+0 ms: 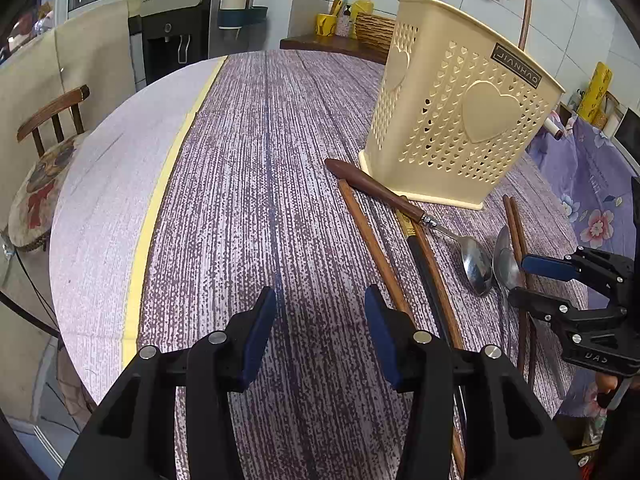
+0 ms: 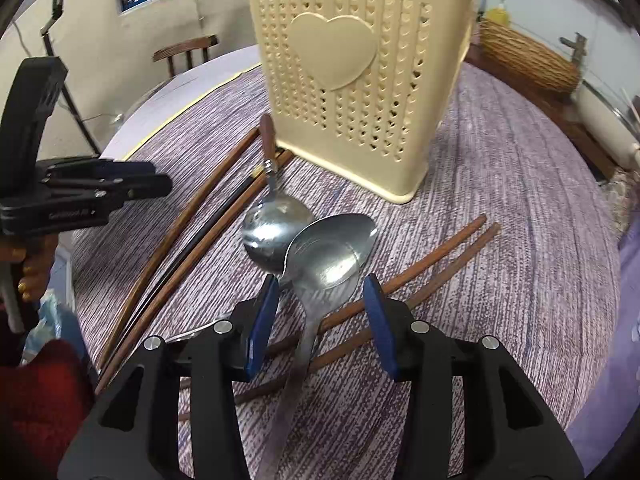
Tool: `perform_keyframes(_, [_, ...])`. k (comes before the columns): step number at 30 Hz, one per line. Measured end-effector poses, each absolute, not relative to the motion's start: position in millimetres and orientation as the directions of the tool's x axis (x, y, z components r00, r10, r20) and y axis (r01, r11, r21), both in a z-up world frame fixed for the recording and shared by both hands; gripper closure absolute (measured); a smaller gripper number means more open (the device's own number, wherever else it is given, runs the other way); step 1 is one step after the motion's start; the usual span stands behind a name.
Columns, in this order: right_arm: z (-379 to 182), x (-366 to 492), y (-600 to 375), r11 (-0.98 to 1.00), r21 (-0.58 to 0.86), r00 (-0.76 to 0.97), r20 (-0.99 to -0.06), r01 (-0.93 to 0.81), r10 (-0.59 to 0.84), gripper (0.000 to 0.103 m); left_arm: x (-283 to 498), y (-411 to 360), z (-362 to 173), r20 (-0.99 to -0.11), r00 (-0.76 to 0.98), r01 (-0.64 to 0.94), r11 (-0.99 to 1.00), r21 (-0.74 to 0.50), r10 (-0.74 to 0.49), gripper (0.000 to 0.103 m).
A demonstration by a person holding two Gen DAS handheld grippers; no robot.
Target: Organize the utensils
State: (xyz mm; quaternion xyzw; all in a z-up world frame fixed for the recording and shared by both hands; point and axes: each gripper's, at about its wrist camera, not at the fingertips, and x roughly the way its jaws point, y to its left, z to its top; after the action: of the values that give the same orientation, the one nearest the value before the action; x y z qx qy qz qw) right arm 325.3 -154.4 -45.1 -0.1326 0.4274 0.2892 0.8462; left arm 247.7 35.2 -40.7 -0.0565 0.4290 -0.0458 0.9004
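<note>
A cream utensil holder (image 1: 460, 120) with heart cut-outs stands on the round table; it also shows in the right wrist view (image 2: 352, 80). In front of it lie a wooden-handled spoon (image 2: 272, 216), an all-metal spoon (image 2: 328, 252), a pair of brown chopsticks (image 2: 432, 264) and several long brown and black chopsticks (image 1: 376, 248). My right gripper (image 2: 320, 316) is open, its fingers on either side of the metal spoon's neck, just above the table. My left gripper (image 1: 320, 332) is open and empty over bare tablecloth, left of the long chopsticks.
The purple striped tablecloth (image 1: 248, 184) covers the table. A wooden chair (image 1: 44, 168) stands at its left edge. A woven basket (image 2: 528, 60) sits behind the holder on a side shelf. A chopstick (image 1: 525, 20) stands inside the holder.
</note>
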Motion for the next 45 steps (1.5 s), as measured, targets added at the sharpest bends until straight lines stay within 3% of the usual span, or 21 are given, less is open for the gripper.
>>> perform_keyframes(12, [-48.4, 329.9, -132.3, 0.709, -0.091, 0.428, -0.848, -0.700, 0.313, 0.059, 249.1, 35.9, -41.5, -0.772, 0.620, 0.034, 0.988, -0.151, -0.139, 0.057])
perform_keyframes(14, [-48.7, 330.9, -128.3, 0.708, -0.095, 0.422, -0.855, -0.700, 0.301, 0.073, 248.6, 34.9, -41.0, -0.771, 0.621, 0.036, 0.988, -0.149, -0.140, 0.057])
perform_keyframes(16, [-49.3, 330.9, -127.7, 0.715, -0.058, 0.400, -0.858, -0.697, 0.321, 0.079, 248.5, 34.5, -41.4, -0.772, 0.620, 0.038, 0.988, -0.148, -0.139, 0.057])
perform_keyframes(21, [-50.0, 330.3, -135.3, 0.756, 0.003, 0.407, -0.841, -0.655, 0.356, 0.082, 250.8, 32.7, -42.3, -0.775, 0.616, 0.042, 0.988, -0.148, -0.142, 0.057])
perform_keyframes(26, [-44.5, 323.4, -144.8, 0.788, 0.046, 0.433, -0.815, -0.614, 0.385, 0.096, 254.4, 30.0, -42.6, -0.775, 0.615, 0.050, 0.988, -0.148, -0.147, 0.057])
perform_keyframes(36, [-19.5, 312.5, -169.1, 0.842, 0.170, 0.525, -0.715, -0.512, 0.463, 0.098, 258.6, 24.5, -43.4, -0.777, 0.609, 0.064, 0.987, -0.149, -0.157, 0.057])
perform_keyframes(45, [-22.6, 312.3, -173.0, 0.862, 0.171, 0.550, -0.707, -0.478, 0.445, 0.098, 276.9, 13.7, -43.0, -0.790, 0.590, 0.083, 0.985, -0.149, -0.169, 0.062])
